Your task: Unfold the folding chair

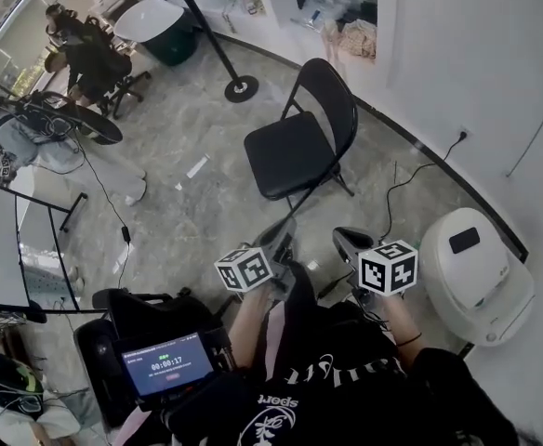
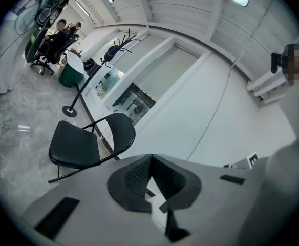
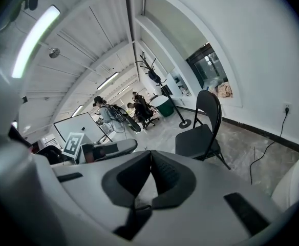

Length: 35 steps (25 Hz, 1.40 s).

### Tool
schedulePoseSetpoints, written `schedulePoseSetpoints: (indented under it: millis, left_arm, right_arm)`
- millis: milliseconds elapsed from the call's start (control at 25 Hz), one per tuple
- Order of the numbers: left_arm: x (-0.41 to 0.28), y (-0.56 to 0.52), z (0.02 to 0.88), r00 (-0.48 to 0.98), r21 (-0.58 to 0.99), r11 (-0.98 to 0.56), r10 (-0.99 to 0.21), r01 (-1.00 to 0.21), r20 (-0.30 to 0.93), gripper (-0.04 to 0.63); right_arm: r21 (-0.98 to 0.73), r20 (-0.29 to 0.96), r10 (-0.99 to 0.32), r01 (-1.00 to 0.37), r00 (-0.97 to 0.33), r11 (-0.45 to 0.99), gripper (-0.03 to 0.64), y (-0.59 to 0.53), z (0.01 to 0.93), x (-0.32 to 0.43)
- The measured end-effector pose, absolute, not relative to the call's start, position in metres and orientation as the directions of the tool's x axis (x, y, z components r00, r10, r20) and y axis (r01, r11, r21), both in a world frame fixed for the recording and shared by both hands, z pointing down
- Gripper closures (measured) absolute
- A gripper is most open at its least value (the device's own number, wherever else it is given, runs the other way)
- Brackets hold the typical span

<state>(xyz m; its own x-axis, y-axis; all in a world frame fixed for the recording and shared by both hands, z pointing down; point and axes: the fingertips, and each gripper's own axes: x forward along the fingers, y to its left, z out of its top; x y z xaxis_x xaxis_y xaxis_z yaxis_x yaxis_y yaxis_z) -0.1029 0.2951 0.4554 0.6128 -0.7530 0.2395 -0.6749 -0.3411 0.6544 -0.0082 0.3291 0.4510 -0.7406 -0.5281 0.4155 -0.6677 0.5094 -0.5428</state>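
Standing unfolded, the folding chair (image 1: pixel 295 151) was seen ahead of both pressed-together, empty tools, the left tool (image 1: pixel 281 238) judged nearer than the right tool (image 1: pixel 349 242).

Plenty of bare floor (image 1: pixel 197 216) in front of and left of the folding chair (image 1: pixel 295 151), so that side is wide open. The right is tighter: a white rounded bin (image 1: pixel 476 272) sits against the wall (image 1: pixel 495 82), and a black cable (image 1: pixel 443 156) trails beside the chair. The stand's round base (image 1: pixel 241 87) sits behind it, apart.
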Motion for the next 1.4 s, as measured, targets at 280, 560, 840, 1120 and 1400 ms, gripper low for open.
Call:
schedulePoseSetpoints:
  millis: [280, 560, 840, 1120, 1400]
  left_arm:
    - [-0.117, 0.326, 0.461, 0.601, 0.547, -0.382, -0.740, -0.745, 0.302, 0.591]
    - [-0.160, 0.326, 0.466, 0.632, 0.443, -0.470, -0.685, -0.763, 0.363, 0.591]
    - [-0.232, 0.351, 0.458, 0.691, 0.462, -0.528, -0.643, -0.712, 0.329, 0.592]
    - [-0.264, 0.370, 0.461, 0.729, 0.480, -0.562, -0.613, -0.674, 0.306, 0.591]
    - [-0.247, 0.394, 0.459, 0.702, 0.512, -0.514, -0.648, -0.689, 0.295, 0.591]
  right_arm:
    - [-0.552, 0.424, -0.502, -0.655, -0.754, 0.516, 0.600, 0.359, 0.455, -0.039]
    - [-0.563, 0.469, -0.499, -0.682, -0.729, 0.467, 0.600, 0.345, 0.467, -0.092]
    - [-0.551, 0.486, -0.520, -0.708, -0.703, 0.442, 0.600, 0.364, 0.457, -0.180]
    - [-0.546, 0.480, -0.537, -0.715, -0.694, 0.436, 0.600, 0.378, 0.462, -0.224]
    - [-0.527, 0.472, -0.528, -0.706, -0.706, 0.473, 0.600, 0.397, 0.455, -0.208]
